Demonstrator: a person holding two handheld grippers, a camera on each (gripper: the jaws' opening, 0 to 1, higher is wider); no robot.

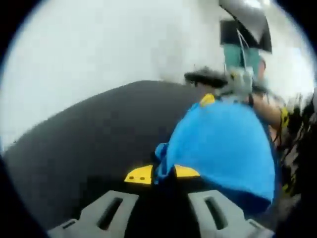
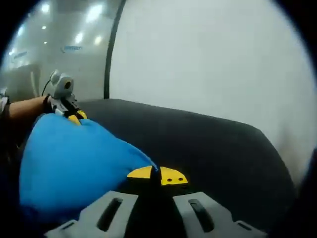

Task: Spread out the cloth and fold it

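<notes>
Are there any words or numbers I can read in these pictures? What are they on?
None can be read.
Small blue mark on the far wall, in the right gripper view: too blurred to read.
Blue cloth, dark table, yellow tool tips: no writing visible.

We see our left gripper (image 1: 162,174) pinching the blue cloth (image 1: 225,148) at lower centre, the right gripper (image 1: 208,99) gripping its far corner.
</notes>
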